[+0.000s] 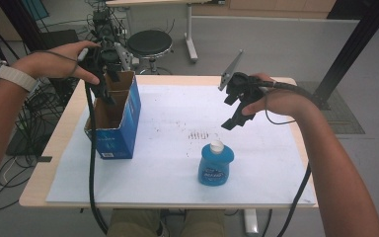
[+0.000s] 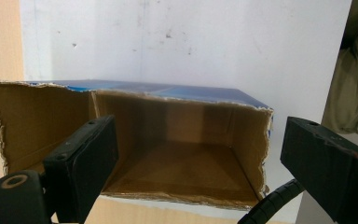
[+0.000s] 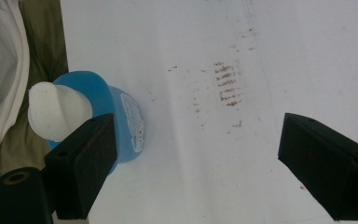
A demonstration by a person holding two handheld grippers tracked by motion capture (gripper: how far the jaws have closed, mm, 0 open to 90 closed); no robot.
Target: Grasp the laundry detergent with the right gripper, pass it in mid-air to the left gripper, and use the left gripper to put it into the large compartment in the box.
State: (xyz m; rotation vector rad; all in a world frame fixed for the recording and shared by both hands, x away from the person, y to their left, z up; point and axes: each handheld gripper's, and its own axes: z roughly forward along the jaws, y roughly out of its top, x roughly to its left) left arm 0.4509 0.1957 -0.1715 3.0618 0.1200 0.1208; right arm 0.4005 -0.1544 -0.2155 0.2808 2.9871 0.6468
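Observation:
A blue bottle with a white cap (image 1: 215,165) stands upright on the white sheet near the table's front; the right gripper view has the bottle (image 3: 116,116) at its left, behind the left jaw. My right gripper (image 1: 235,118) hangs open above the sheet, behind and slightly right of the bottle, nothing between its jaws. An open blue cardboard box (image 1: 113,121) stands at the left of the sheet. My left gripper (image 1: 103,94) hovers open over its far end, looking down into the empty brown inside of the box (image 2: 168,158).
The white sheet (image 1: 168,187) covers most of the wooden table (image 1: 39,192). Faint brown marks (image 1: 197,134) lie at its middle. A black stool (image 1: 149,43) and cables stand beyond the far edge. The person's legs are at the near edge.

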